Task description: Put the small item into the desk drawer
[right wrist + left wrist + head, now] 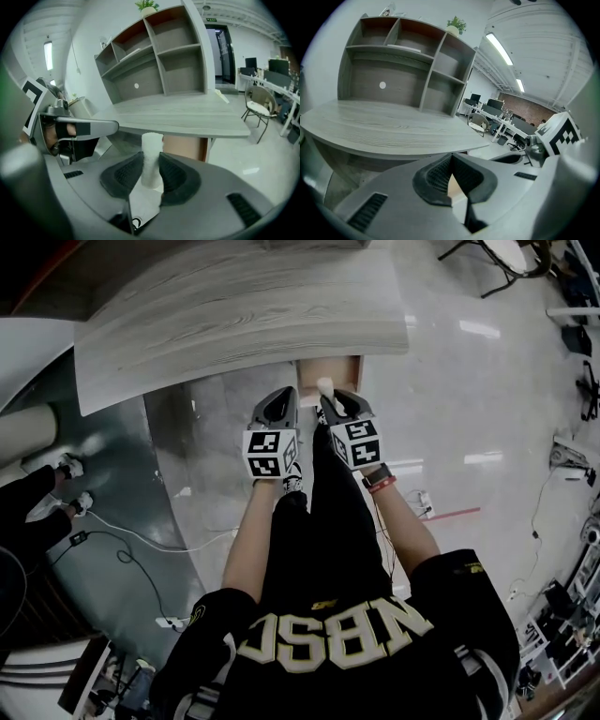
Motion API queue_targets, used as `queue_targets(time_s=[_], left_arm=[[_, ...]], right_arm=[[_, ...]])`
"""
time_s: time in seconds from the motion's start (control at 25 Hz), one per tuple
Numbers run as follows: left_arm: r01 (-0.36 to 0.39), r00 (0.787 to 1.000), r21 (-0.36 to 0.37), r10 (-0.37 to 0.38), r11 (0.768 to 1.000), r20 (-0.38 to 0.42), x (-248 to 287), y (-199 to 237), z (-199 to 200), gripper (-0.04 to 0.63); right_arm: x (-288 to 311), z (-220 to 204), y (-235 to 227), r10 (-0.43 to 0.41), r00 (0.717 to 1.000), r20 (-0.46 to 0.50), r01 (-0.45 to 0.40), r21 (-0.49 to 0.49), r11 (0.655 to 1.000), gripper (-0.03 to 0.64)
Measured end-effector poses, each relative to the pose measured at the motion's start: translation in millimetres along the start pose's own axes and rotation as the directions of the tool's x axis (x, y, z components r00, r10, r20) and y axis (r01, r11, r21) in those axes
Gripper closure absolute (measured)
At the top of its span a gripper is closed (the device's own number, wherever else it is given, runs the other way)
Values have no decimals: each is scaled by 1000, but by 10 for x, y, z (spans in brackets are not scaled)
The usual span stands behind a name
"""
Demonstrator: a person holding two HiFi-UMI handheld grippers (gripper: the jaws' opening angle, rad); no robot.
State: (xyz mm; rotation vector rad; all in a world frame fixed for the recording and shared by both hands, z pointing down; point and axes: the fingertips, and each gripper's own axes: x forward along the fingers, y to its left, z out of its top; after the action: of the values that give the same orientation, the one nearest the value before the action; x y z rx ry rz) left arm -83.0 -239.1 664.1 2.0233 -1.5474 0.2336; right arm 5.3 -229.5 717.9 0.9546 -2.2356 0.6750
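Note:
A small white cylinder-shaped item (151,159) stands upright between the dark pads of my right gripper (151,176), which is shut on it. In the head view the white item (324,386) pokes out past the right gripper (330,401), just at the open tan drawer (349,369) under the desk edge. My left gripper (281,401) is beside it on the left, its pads (440,180) touching at the tips with nothing between them. The drawer front (183,146) shows as a tan panel below the desktop.
The pale wood desktop (234,306) curves across the top, with a grey shelf unit (403,70) on it. A person's legs and shoes (56,486) stand at the left. Cables (131,545) lie on the floor. An office chair (258,108) is at the right.

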Motion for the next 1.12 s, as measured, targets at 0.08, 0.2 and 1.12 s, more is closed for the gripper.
queue_targets(time_s=[0.08, 0.2, 1.12], left_arm=[[0, 1000, -2, 0, 1000, -14, 58, 12, -90, 580], [0, 999, -5, 0, 1000, -33, 122, 29, -204, 580], [-11, 994, -44, 6, 999, -108, 464, 320, -772, 580]], right_arm=[[95, -94, -41, 5, 1000, -21, -5, -16, 1000, 500], [226, -230, -89, 14, 998, -54, -16, -50, 999, 500], [1112, -933, -457, 16, 970, -244, -101, -339, 936, 500]])
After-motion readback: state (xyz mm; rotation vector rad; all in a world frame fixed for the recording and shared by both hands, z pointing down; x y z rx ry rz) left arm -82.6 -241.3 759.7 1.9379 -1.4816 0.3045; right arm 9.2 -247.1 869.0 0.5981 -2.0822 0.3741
